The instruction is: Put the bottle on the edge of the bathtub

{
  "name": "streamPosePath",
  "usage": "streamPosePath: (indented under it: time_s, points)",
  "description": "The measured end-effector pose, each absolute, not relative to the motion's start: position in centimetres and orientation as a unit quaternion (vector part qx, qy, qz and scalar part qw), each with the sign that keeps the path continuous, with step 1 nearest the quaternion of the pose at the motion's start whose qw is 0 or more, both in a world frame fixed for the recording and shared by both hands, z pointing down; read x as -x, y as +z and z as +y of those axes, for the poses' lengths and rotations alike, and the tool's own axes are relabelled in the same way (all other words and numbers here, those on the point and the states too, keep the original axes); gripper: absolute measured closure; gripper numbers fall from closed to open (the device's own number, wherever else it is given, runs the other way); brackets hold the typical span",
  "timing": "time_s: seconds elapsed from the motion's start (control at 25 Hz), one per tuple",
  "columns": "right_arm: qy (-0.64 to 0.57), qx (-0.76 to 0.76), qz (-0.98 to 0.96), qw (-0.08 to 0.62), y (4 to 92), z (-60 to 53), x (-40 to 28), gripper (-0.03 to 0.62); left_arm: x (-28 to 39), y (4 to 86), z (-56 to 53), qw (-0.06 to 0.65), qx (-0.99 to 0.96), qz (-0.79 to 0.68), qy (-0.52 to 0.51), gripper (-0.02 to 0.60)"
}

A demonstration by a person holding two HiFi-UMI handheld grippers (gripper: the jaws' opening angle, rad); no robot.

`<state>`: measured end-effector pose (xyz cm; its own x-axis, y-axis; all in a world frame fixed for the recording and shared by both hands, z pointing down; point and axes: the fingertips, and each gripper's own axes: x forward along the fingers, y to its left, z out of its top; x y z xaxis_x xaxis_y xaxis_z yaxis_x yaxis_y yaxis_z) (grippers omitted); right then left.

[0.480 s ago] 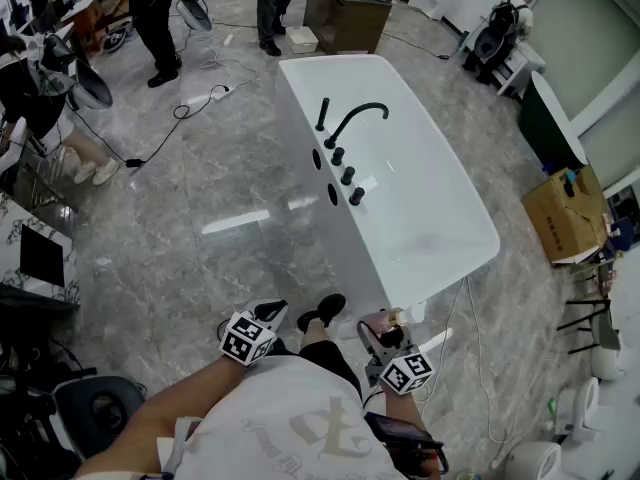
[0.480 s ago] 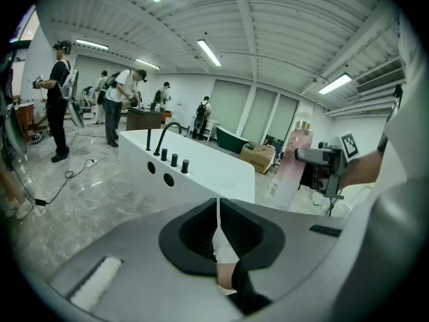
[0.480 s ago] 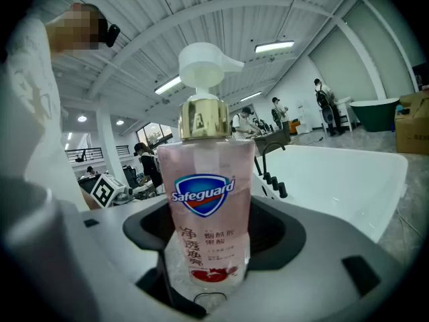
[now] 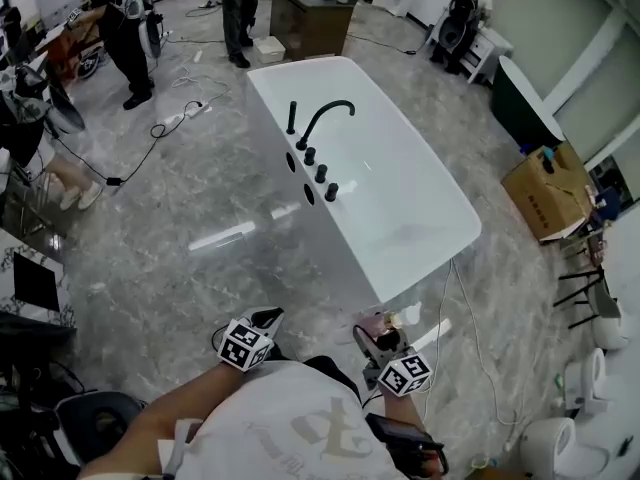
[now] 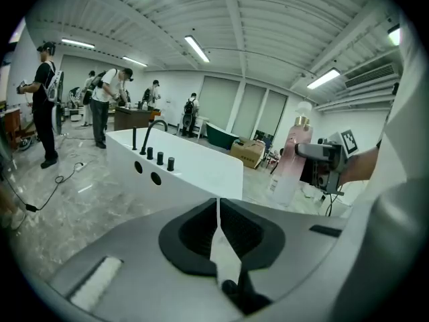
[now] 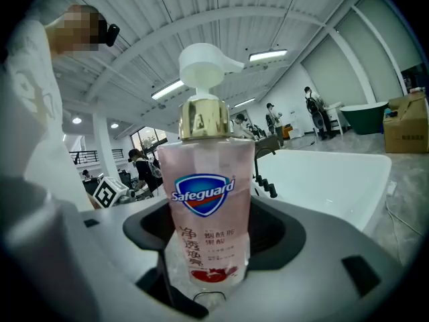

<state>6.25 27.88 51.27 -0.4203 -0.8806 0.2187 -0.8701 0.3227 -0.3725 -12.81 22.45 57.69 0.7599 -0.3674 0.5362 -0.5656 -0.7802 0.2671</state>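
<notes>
**Soap bottle held short of the bathtub**

A person stands on a grey marble floor (image 4: 180, 258) with a gripper in each hand, facing the near end of a white bathtub (image 4: 440, 258). The right gripper (image 6: 208, 260) holds a pink pump bottle (image 6: 208, 200) upright, its jaws spread wide and pressed against the bottle's lower body. The bottle has a gold collar and a white pump head, with a blue shield label facing the right gripper view. It hangs in the air near the tub's closest corner, clear of the rim. The left gripper (image 5: 218, 213) is empty, its jaws closed together with only a thin slit between them, and it sits low beside the person's body. A black curved faucet (image 4: 325, 118) and a row of black knobs (image 4: 318, 173) line the tub's left edge. Several people work at the far end of the room, and a cardboard box (image 4: 545, 193) sits to the tub's right.
</notes>
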Motion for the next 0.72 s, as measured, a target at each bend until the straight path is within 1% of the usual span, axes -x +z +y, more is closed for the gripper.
streamPosePath:
  time_s: [0.4,0.72]
  points:
    - [-0.234,0.54,0.809,0.019,51.3,29.4,-8.6,0.29,10.5,57.0,24.3,0.214,-0.912,-0.255,0.239,0.565]
    - [-0.24,0.552,0.799,0.002,52.0,29.4,-9.3,0.29,11.0,56.5,24.5,0.219,-0.911,-0.265,0.229,0.565]
